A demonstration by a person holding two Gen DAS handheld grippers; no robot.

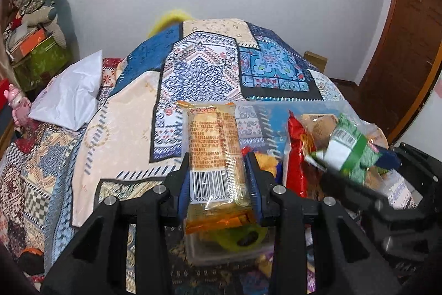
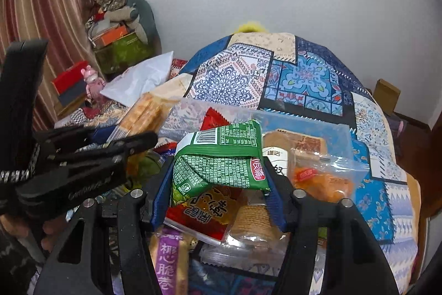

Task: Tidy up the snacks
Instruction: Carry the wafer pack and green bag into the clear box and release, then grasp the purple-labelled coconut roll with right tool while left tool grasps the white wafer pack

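The left tool (image 1: 218, 179) is clamping an orange cracker packet (image 1: 214, 156) between its blue pads, barcode facing up. The right tool (image 2: 218, 184) is gripping a crumpled green snack packet (image 2: 221, 156). Both are hanging over the snack pile (image 2: 199, 214) at the near edge of the bed (image 1: 129, 112). A clear bag (image 2: 317, 156) of snacks is lying just beyond.

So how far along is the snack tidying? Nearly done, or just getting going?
Mid-job, it seems. No finished, tidy group shows. In hand: the left gripper clamps an orange cracker pack, and the right gripper holds a green snack packet. Still to sort: the red packet, the purple packet and the clear bag of snacks heaped on the patterned cloth.
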